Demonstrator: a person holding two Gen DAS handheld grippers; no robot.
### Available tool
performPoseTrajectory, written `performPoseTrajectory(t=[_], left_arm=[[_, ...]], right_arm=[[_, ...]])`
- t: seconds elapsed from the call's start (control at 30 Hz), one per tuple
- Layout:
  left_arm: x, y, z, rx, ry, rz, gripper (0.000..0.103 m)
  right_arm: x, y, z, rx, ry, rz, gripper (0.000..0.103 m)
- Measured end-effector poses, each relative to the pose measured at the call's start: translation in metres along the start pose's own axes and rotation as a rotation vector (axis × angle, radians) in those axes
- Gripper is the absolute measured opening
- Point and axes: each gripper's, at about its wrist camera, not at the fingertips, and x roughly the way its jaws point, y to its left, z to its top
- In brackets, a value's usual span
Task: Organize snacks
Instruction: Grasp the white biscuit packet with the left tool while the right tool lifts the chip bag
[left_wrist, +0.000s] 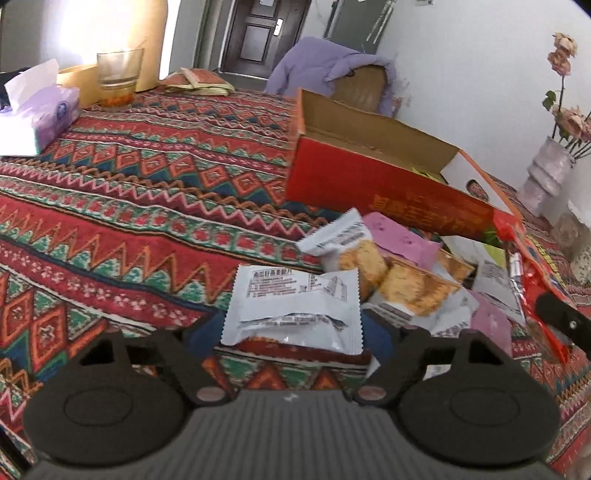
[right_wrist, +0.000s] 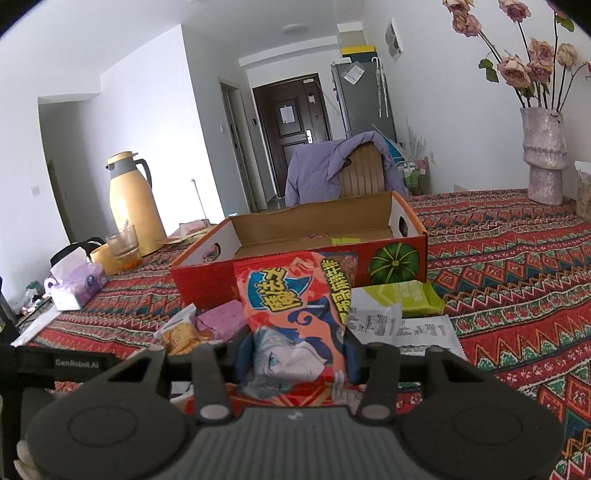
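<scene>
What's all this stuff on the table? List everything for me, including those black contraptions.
Cardboard box: one, red outside, brown inside, open, mid-table.
Orange snack bag: one, cartoon print, clamped in the right tool, in front of the box.
White snack packet: one, between the left tool's fingers.
Loose snack packets: several, white, pink and green, piled beside the box.
Tablecloth: one, red patterned, covering the table.
Tissue pack: one, purple and white, far left.
Glass: one, clear, beside the thermos.
Thermos: one, yellow, far left.
Vase of flowers: one, pale, pink roses, far right.
Chair with purple jacket: one, behind the table.
Left tool: black.
Right tool: black.
</scene>
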Motion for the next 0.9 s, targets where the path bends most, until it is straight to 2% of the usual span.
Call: performPoseTrajectory(t=[0.3, 0.47, 0.57, 0.63, 0.7, 0.9], left_arm=[[0.011, -0.001, 0.005, 0.049, 0.002, 0.113, 0.088], [0.023, -0.007, 0.009, 0.073, -0.003, 0.142, 0.094], [0.028, -0.014, 0.009, 0.115, -0.001, 0.188, 0.093], [0.029, -0.018, 0.006, 0.142, -0.011, 0.209, 0.09], [0.026, -0.02, 0.005, 0.153, -0.021, 0.195, 0.079], [0.016, -0.02, -0.001, 0.171, -0.043, 0.173, 0.068]], right_arm=[[-0.003, 0.0, -0.001, 0.005, -0.009, -0.008, 0.047], [-0.004, 0.0, -0.003, 0.007, -0.008, -0.011, 0.047], [-0.005, -0.001, -0.003, 0.009, -0.009, -0.014, 0.047], [-0.006, -0.001, -0.004, 0.007, -0.012, -0.017, 0.047], [-0.006, -0.002, -0.004, 0.007, -0.013, -0.019, 0.047], [-0.007, -0.001, -0.004, 0.005, -0.015, -0.014, 0.047]])
